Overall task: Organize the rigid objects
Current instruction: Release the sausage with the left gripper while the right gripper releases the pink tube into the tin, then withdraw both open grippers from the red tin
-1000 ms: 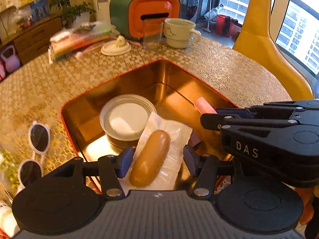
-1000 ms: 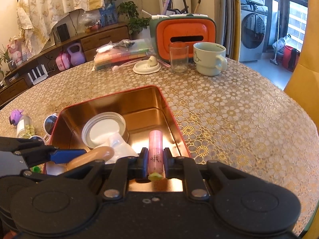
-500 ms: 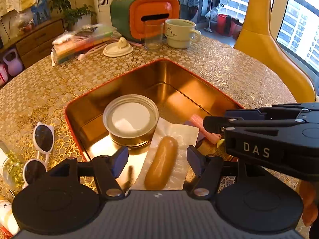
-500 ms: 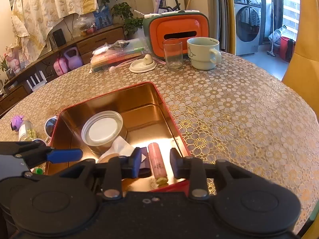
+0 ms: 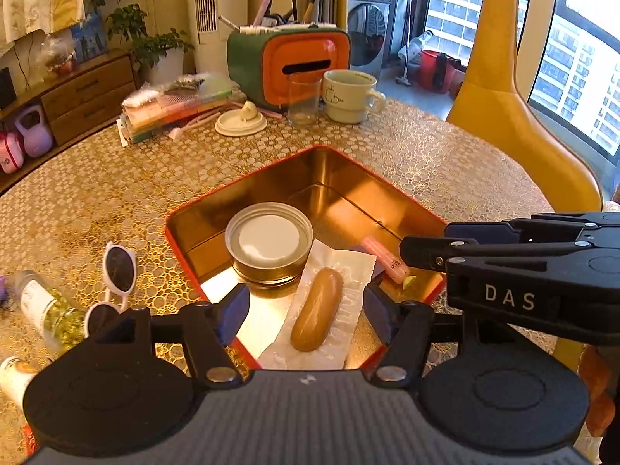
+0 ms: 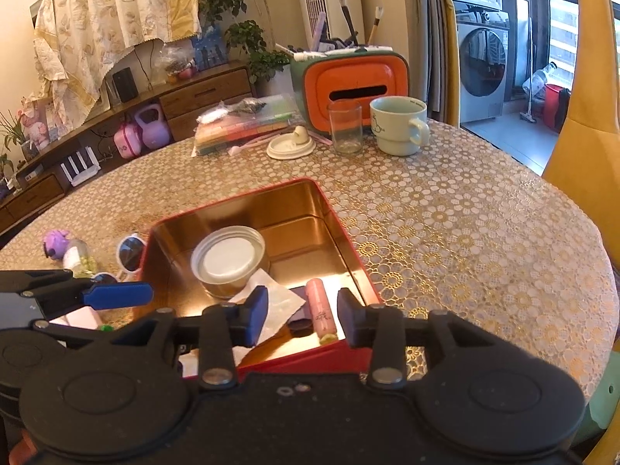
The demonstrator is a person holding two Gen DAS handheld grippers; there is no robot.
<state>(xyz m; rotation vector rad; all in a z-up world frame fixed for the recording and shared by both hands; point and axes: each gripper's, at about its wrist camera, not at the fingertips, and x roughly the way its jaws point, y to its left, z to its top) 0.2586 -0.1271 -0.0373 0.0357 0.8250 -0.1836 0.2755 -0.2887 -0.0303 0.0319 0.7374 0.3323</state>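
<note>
Right gripper [image 6: 302, 317] jaws opening above pink tube [image 6: 321, 308], dropped at tin [image 6: 350, 248] near edge for sorting; left gripper [image 5: 306, 310] open, empty over sausage [image 5: 317, 308].

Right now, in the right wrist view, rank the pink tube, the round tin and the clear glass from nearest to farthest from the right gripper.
From the right gripper, jaws opening with nothing pinched:
1. Pink tube: lying between the fingers, at the red tin box's near right corner.
2. Round tin: mid-box, left of centre.
3. Clear glass: far across the table, beside the mug.
</note>
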